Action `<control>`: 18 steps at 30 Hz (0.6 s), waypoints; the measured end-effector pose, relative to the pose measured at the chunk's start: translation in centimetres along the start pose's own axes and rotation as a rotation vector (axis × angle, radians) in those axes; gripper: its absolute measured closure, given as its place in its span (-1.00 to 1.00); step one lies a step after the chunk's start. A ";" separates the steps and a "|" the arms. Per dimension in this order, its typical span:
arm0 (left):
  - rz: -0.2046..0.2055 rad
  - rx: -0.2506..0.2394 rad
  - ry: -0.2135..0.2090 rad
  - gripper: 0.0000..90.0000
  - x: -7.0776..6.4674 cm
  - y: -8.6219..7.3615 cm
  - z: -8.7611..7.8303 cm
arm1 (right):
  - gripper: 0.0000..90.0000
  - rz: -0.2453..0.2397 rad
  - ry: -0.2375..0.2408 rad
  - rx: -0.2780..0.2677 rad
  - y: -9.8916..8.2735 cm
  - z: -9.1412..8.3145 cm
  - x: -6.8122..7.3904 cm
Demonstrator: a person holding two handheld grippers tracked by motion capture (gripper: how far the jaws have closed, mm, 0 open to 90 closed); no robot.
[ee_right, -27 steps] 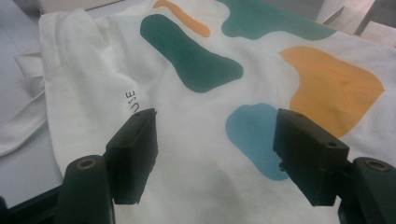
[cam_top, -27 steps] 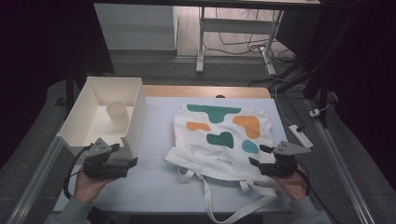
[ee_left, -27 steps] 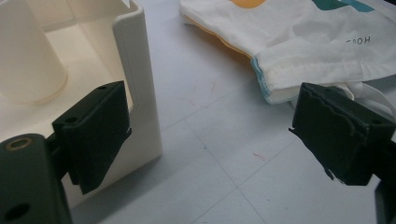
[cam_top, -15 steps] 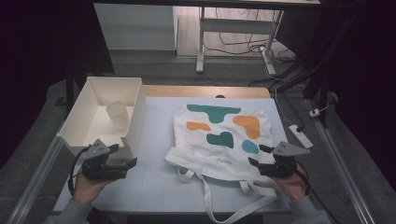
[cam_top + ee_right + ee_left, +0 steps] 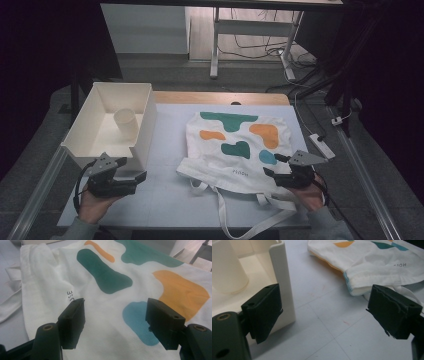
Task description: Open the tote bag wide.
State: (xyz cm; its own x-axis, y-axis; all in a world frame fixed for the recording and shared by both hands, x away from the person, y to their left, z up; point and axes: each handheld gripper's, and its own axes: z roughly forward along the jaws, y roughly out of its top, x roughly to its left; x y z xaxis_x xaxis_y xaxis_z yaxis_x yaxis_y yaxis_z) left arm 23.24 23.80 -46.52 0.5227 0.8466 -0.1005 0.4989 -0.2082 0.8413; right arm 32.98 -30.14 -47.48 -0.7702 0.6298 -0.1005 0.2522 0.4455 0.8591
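While both claws gape empty, white tote bag (image 5: 235, 150) lies flat, teal, orange, blue blobs, straps trailing.

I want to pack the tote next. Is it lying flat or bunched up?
Mostly flat. The tote bag lies spread on the table, printed side up, its straps loose toward the person; only its near left edge is a little rumpled.
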 end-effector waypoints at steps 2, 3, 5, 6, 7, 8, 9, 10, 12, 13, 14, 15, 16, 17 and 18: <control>0.015 -0.014 -0.006 -0.72 -0.6 0.2 -0.4 | -0.29 -0.001 0.004 0.004 0.0 0.2 0.1; 0.025 -0.023 -0.010 -0.72 -1.0 0.3 -0.7 | -0.29 0.002 0.009 0.006 0.0 0.3 0.1; 0.046 -0.041 -0.019 -0.72 -1.8 0.6 -1.1 | -0.29 0.001 0.013 0.012 -0.1 0.4 0.1; 0.057 -0.049 -0.025 -0.72 -2.1 0.7 -1.2 | -0.29 0.000 0.014 0.013 -0.1 0.5 0.2; 0.057 -0.049 -0.025 -0.71 -2.1 0.7 -1.2 | -0.29 -0.002 0.013 0.013 -0.1 0.5 0.2; 0.072 -0.061 -0.040 -0.71 -2.8 1.0 -1.4 | -0.29 0.000 0.014 0.012 -0.2 0.4 0.2; 0.080 -0.063 -0.045 -0.71 -3.1 1.1 -1.5 | -0.29 0.002 0.014 0.011 -0.2 0.4 0.2; 0.089 -0.064 -0.052 -0.70 -3.4 1.2 -1.4 | -0.29 0.003 0.015 0.011 -0.2 0.4 0.2; 0.101 -0.061 -0.064 -0.70 -3.9 1.4 -1.2 | -0.29 0.008 0.017 0.010 -0.2 0.5 0.2; 0.105 -0.059 -0.069 -0.70 -4.1 1.5 -1.1 | -0.29 0.008 0.018 0.012 -0.3 0.5 0.2; 0.109 -0.055 -0.076 -0.70 -4.2 1.5 -0.8 | -0.28 0.010 0.019 0.014 -0.3 0.6 0.2; 0.112 -0.049 -0.084 -0.69 -4.3 1.5 -0.5 | -0.29 0.009 0.021 0.015 -0.3 0.6 0.2; 0.119 -0.041 -0.090 -0.69 -4.5 1.6 -0.2 | -0.29 0.009 0.023 0.016 -0.3 0.6 0.2; 0.125 -0.031 -0.097 -0.69 -4.7 1.6 0.2 | -0.28 0.012 0.026 0.015 -0.3 0.7 0.3; 0.127 -0.026 -0.103 -0.69 -4.9 1.6 0.5 | -0.28 0.019 0.033 0.011 -0.3 0.7 0.3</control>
State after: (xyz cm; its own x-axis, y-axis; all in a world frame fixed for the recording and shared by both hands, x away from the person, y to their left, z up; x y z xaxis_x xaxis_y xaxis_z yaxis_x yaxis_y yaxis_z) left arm 21.81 19.13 -44.96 0.6493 0.7592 -0.0453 0.4068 -0.2963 0.8641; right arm 33.07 -29.65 -48.08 -0.7839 0.6172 -0.0674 0.2733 0.4405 0.8551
